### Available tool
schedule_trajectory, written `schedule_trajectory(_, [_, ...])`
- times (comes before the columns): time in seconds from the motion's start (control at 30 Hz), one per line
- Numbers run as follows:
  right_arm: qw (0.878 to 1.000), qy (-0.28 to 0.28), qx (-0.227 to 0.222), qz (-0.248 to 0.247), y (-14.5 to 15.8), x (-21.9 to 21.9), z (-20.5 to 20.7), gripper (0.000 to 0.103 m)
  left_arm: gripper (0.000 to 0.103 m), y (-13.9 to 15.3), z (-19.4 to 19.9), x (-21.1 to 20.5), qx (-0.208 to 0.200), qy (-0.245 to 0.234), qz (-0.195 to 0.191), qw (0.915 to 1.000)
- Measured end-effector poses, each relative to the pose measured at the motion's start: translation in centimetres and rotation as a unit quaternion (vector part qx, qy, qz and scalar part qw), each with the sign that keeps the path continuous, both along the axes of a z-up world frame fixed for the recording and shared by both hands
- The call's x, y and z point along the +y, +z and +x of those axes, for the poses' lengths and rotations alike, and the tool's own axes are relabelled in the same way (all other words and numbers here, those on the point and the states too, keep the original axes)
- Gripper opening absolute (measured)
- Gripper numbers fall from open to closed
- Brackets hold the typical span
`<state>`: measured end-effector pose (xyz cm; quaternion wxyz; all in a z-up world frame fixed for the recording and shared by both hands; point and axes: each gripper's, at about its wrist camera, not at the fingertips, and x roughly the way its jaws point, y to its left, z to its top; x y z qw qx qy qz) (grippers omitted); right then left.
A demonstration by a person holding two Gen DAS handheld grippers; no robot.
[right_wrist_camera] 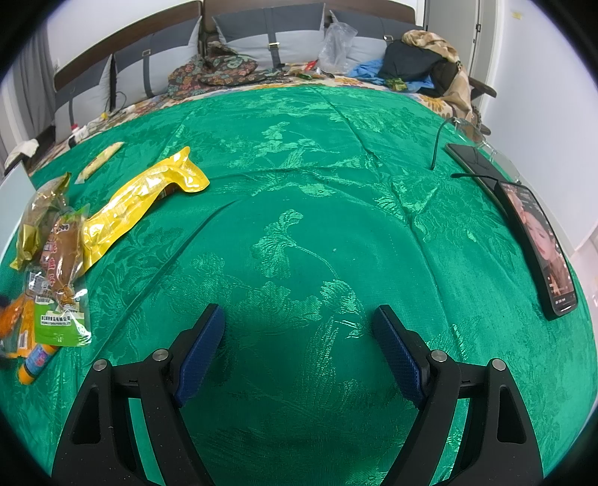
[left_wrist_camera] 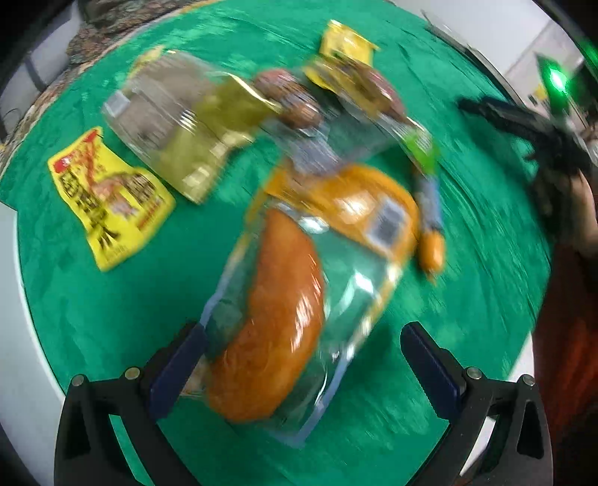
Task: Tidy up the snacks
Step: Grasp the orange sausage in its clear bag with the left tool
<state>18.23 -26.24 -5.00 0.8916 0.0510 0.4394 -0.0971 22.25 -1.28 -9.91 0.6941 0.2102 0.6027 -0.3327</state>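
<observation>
In the blurred left wrist view, my left gripper [left_wrist_camera: 302,359] is open, its blue pads on either side of a clear packet with an orange-brown bread roll [left_wrist_camera: 276,317] lying on the green cloth [left_wrist_camera: 93,306]. Beyond it lie a gold-and-clear packet [left_wrist_camera: 179,123], a yellow chicken-print pouch [left_wrist_camera: 108,194], a brown snack packet [left_wrist_camera: 336,101] and an orange sausage stick [left_wrist_camera: 431,224]. My right gripper [right_wrist_camera: 299,351] is open and empty over bare green cloth. At its left lie a yellow pouch [right_wrist_camera: 138,202], a brown snack packet [right_wrist_camera: 61,269] and a gold packet [right_wrist_camera: 37,220].
Two phones [right_wrist_camera: 538,243] with cables lie along the right edge of the cloth. A sofa back with grey cushions [right_wrist_camera: 269,33], clothes and bags stands behind. A thin wrapped stick [right_wrist_camera: 99,160] lies at the far left. The white table rim [left_wrist_camera: 22,336] shows at left.
</observation>
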Motion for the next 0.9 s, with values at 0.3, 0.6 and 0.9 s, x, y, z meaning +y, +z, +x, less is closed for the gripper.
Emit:
schedule_trajectory(0.3, [1.000, 0.000, -0.001, 0.000, 0.0, 0.0, 0.0, 0.085, 0.103, 0.6, -4.8, -0.1, 0.041, -0.052, 0.001, 0.9978])
schedule_trajectory(0.6, [1.000, 0.001, -0.001, 0.000, 0.0, -0.1, 0.0, 0.085, 0.103, 0.0, -2.1, -0.4, -0.053, 0.025, 0.040, 0.9975])
schedule_trajectory(0.9, [1.000, 0.001, -0.002, 0.001, 0.0, -0.1, 0.0, 0.085, 0.050, 1.9, -4.9, 4.0, -0.107, 0.145, -0.010, 0.9836])
